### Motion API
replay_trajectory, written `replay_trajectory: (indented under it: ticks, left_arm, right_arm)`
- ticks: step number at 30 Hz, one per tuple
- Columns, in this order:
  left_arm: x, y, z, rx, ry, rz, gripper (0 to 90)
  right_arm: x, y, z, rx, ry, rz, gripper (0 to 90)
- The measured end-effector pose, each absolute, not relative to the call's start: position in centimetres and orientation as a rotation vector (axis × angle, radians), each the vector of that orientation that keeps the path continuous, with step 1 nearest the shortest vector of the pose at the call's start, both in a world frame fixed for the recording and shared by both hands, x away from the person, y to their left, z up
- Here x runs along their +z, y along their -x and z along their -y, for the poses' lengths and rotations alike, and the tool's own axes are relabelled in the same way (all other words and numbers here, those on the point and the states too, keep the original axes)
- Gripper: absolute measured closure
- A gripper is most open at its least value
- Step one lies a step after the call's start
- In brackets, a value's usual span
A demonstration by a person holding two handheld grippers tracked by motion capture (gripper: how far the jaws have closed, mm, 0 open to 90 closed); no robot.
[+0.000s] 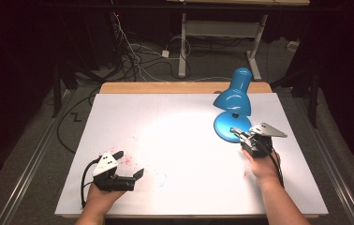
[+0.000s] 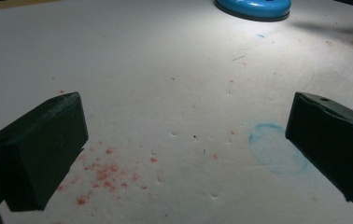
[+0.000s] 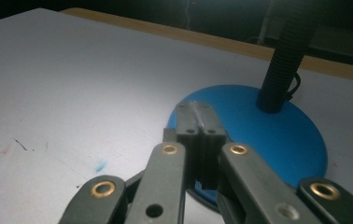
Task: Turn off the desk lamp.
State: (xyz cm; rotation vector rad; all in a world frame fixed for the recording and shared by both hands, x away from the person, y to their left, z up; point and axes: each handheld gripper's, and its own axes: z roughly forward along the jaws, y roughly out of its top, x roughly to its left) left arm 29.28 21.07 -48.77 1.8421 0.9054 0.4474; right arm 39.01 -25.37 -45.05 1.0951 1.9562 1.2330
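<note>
Lamp (image 1: 233, 101) sits near the far right corner of the table (image 1: 175, 140), blue all over, with its round base (image 1: 231, 126) flat on the white top and the shade (image 1: 233, 96) leaning over it, throwing a bright patch toward the middle of the table. In the right gripper view you can see the black ribbed neck (image 3: 284, 51) coming up out of the base's far side.

Right tool (image 1: 235, 131) is closed, jaws pressed together with nothing between them, and its tips hang over the near edge of the base; can't tell whether they actually touch it. The hand (image 1: 261, 161) behind it comes in from the near right edge.

Left tool (image 1: 129, 163) is way over by the near left corner, well apart from the lamp, jaws wide open and holding nothing. It's just sitting low over the table.

Nothing really stands between either tool and the lamp, the table's bare apart from marks: a scatter of red specks (image 2: 104, 170) under the left tool, a faint blue ring stain (image 2: 275, 149) just beside its other jaw, and a few tiny scuffs further out. Off the far edge, on the floor, there's a tangle of cables (image 1: 133, 51) and the legs of another desk (image 1: 222, 33).
</note>
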Motion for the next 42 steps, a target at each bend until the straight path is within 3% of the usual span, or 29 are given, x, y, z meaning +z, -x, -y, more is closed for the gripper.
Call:
replay_trajectory:
  ticks: [21, 42]
  left_arm:
    - [-48.8, -29.5, -21.2, 0.445, -1.838, -0.899, 0.0]
    - [-48.8, -29.5, -21.3, 0.439, -1.832, -0.900, 0.0]
  right_arm:
    - [-46.0, -43.2, 25.5, 1.197, -1.205, -1.955, 90.0]
    - [-47.1, -44.0, 25.4, 1.159, -1.296, -1.996, 90.0]
